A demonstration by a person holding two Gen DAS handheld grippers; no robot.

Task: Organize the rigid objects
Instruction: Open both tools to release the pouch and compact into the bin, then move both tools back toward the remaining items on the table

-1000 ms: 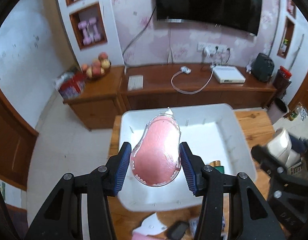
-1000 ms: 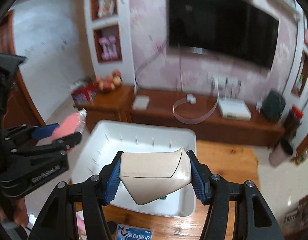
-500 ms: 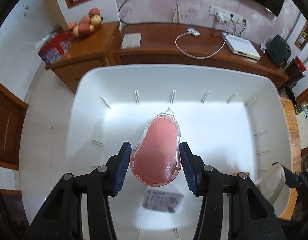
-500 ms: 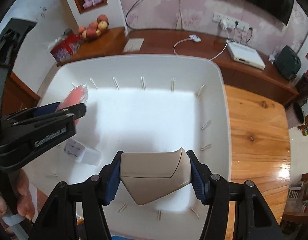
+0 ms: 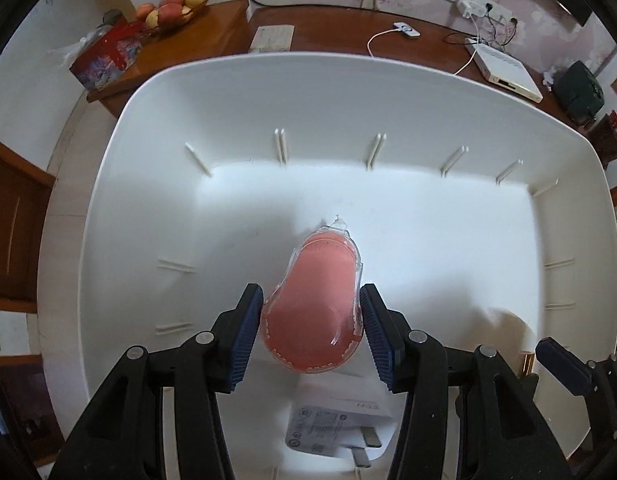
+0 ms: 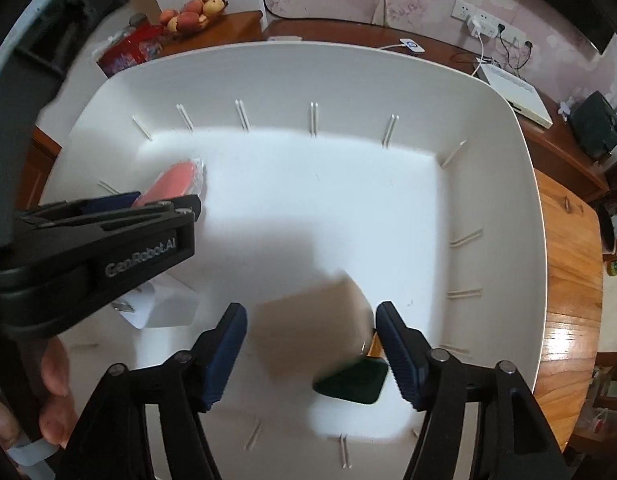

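My left gripper [image 5: 311, 296] is shut on a pink pear-shaped piece in a clear plastic shell [image 5: 316, 312], held low over the floor of a white bin [image 5: 348, 96]. The right wrist view shows that gripper [image 6: 168, 200] and the pink piece [image 6: 172, 182] at the left of the bin [image 6: 348, 80]. My right gripper [image 6: 311, 312] has its jaws opening. A beige angular block [image 6: 316, 320] is blurred between them, with a gap beside the left pad. One right finger [image 5: 564, 364] shows in the left wrist view.
A white charger plug [image 5: 336, 428] and a dark green item [image 6: 352, 380] lie on the bin floor. The bin stands on a wooden table [image 6: 572, 280]. Behind it is a wooden console with a fruit bowl [image 5: 176, 4] and a white box [image 5: 508, 68]. A hand [image 6: 56, 372] holds the left gripper.
Both grippers have sunk from above the table down into the white bin. The right jaws have widened and the beige block has come loose and blurred. The left grip is unchanged.
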